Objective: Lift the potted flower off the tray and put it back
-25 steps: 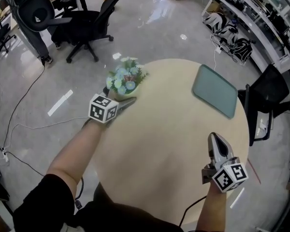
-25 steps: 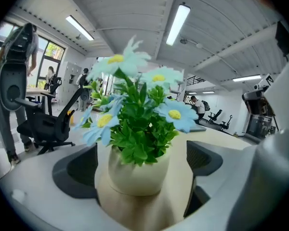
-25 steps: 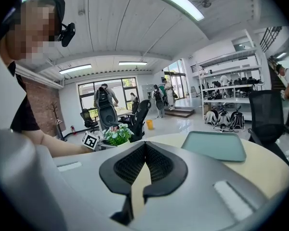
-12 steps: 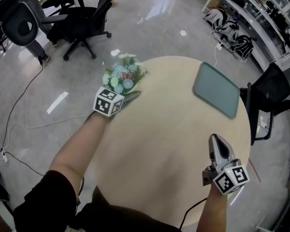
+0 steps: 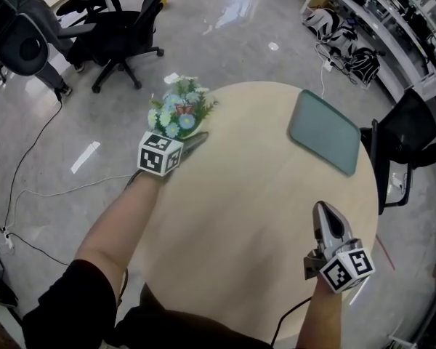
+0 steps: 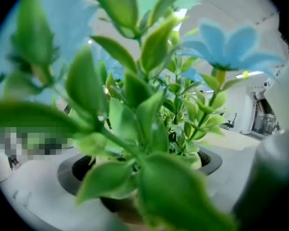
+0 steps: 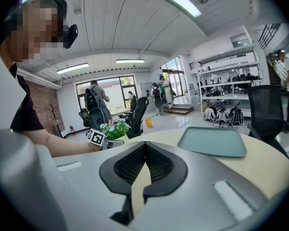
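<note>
Two tongs are in view. The left tongs (image 5: 192,143) are clamped on the flower (image 5: 178,113), low down by its pot. In the left gripper view the pot (image 6: 70,165) is right up close, and leaves fill most of the picture. The right tongs (image 5: 324,211) are closed with nothing in them. They wait near the front of the bench (image 5: 247,217), well apart from the flower.

The flower is at the left edge of the bench, and some leaves poke out over the floor. The tray (image 5: 324,131) is on the far right side and it is bare. So the flower is off the tray and well apart from it.

In the last second the flower has gone a little more to the left, away from the tray. The right tongs have stayed put. I think the lifting-off part is done and the putting-back part has not begun. The left tongs must carry the flower across the bench to the tray. I cannot tell if the pot touches the bench or is in the air.
</note>
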`<state>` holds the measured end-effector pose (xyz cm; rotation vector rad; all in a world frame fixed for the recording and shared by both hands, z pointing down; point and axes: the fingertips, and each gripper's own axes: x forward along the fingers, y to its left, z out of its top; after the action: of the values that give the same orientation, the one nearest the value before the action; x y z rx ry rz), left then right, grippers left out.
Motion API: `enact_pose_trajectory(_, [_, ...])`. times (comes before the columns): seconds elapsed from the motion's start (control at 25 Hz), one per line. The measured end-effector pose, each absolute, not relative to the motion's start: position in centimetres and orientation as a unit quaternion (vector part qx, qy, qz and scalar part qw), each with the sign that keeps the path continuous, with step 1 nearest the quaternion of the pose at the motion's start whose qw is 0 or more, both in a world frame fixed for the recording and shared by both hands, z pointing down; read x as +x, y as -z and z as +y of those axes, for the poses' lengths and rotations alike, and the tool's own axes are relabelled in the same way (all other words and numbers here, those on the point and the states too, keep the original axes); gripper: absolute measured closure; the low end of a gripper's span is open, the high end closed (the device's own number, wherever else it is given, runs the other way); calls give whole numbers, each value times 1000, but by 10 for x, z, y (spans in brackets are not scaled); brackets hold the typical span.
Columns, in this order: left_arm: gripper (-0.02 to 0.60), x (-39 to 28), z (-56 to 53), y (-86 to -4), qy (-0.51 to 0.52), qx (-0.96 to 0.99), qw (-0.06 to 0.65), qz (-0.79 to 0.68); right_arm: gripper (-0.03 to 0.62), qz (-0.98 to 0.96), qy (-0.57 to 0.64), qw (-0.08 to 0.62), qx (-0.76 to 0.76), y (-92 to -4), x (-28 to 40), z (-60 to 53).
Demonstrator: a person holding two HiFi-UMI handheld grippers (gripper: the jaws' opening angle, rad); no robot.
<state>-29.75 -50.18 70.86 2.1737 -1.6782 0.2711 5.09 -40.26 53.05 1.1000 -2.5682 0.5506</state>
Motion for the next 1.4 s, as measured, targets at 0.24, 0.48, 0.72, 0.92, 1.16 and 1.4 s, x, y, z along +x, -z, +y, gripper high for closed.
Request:
enact_pose_trajectory(0.24, [35, -287, -511, -667, -89, 787, 169, -587, 580, -887, -184, 139, 400, -516, 68, -400])
enact_pose_trajectory(0.48, [34, -264, -525, -619, -91, 801, 147, -573, 580, -880, -179, 125, 422, -499, 94, -388])
enact_pose_trajectory(0.72, [34, -221, -542, -580, -89, 815, 134, -557, 580, -869, -170, 111, 451, -481, 141, -373])
enact_pose_trajectory(0.92, [35, -173, -558, -552, -91, 828, 120, -539, 580, -857, -161, 102, 479, -467, 189, -363])
enact_pose_trajectory(1.16, [35, -112, -582, -530, -93, 846, 115, -512, 580, -839, -153, 95, 514, -457, 243, -357])
enact_pose_trajectory(1.4, [34, -38, -603, -530, -108, 861, 109, -485, 580, -824, -147, 84, 541, -456, 297, -353])
